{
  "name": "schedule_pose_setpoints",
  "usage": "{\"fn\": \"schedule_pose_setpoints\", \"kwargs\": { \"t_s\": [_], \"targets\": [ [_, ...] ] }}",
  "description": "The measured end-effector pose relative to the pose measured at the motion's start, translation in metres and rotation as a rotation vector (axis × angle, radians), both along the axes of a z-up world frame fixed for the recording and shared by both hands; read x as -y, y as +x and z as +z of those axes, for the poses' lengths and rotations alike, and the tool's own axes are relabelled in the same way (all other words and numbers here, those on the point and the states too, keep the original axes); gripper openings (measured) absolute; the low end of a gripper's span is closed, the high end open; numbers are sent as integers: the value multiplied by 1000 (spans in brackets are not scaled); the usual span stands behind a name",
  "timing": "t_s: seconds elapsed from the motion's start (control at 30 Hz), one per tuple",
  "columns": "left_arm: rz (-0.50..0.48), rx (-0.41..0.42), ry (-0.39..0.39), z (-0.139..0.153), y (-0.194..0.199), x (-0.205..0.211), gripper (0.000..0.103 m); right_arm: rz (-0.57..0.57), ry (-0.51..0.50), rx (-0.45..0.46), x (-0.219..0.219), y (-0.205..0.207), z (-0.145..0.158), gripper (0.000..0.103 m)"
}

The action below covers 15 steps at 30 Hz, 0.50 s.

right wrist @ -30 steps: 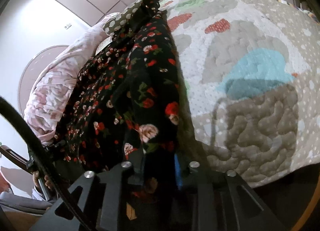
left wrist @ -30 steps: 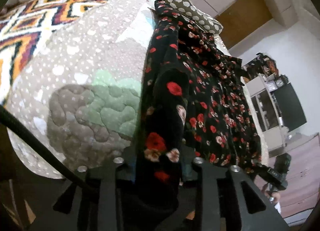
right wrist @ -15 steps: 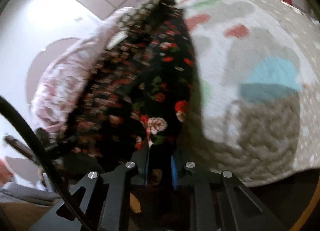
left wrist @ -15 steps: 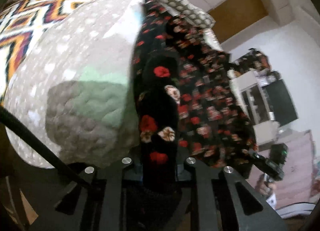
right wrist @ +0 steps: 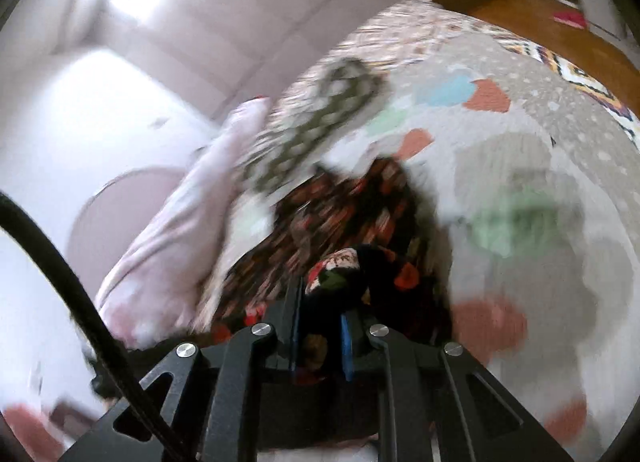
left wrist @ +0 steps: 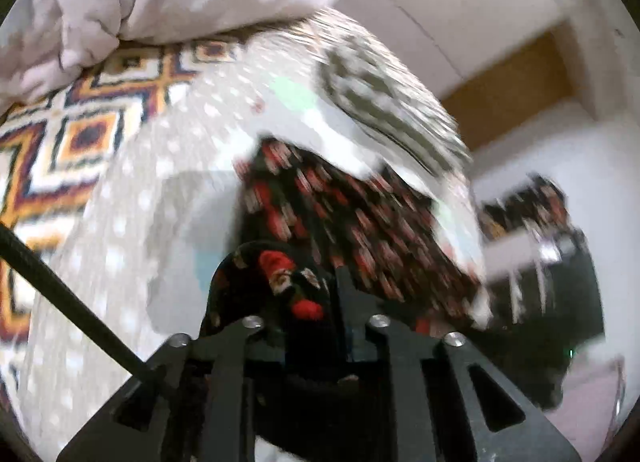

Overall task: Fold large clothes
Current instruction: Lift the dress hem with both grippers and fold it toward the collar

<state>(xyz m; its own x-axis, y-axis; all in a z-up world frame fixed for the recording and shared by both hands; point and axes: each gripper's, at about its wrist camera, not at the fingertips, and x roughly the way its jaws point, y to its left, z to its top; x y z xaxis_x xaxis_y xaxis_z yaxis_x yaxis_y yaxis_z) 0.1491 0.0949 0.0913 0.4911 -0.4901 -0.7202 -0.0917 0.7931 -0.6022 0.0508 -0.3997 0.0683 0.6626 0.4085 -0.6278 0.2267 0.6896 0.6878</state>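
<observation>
Both claws, left and right, clamp the dress over the bed: keep them level so the fold lands square.

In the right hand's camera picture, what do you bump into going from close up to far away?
right gripper → flowery black dress → spotted cushion → ceiling

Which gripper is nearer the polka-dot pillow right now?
Cannot tell: the left gripper and right gripper both clamp the floral dress, with the polka-dot pillow ahead, beyond the dress, in both views.
</observation>
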Motion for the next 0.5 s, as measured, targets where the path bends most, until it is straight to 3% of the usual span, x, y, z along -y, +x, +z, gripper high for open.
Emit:
{"fn": "schedule_pose_setpoints", "kwargs": {
  "t_s": [0.07, 0.13, 0.23, 0.33, 0.5],
  "targets": [
    [49, -34, -41, -13, 14, -1, 31, -57, -78, -88, -3, 22, -21, 31],
    [21, -15, -83, -19, 15, 3, 42, -46, -90, -93, -7, 31, -28, 37],
    [-24, 11, -80, -20, 10, 3, 45, -11, -164, -51, -13, 26, -28, 38],
    [-19, 25, -147, -15, 2, -10, 45, -9, -151, -7, -10, 17, -18, 38],
    [-56, 102, -157, 10, -20, -22, 50, 67, -196, 134, -26, -12, 24, 38]
  ]
}}
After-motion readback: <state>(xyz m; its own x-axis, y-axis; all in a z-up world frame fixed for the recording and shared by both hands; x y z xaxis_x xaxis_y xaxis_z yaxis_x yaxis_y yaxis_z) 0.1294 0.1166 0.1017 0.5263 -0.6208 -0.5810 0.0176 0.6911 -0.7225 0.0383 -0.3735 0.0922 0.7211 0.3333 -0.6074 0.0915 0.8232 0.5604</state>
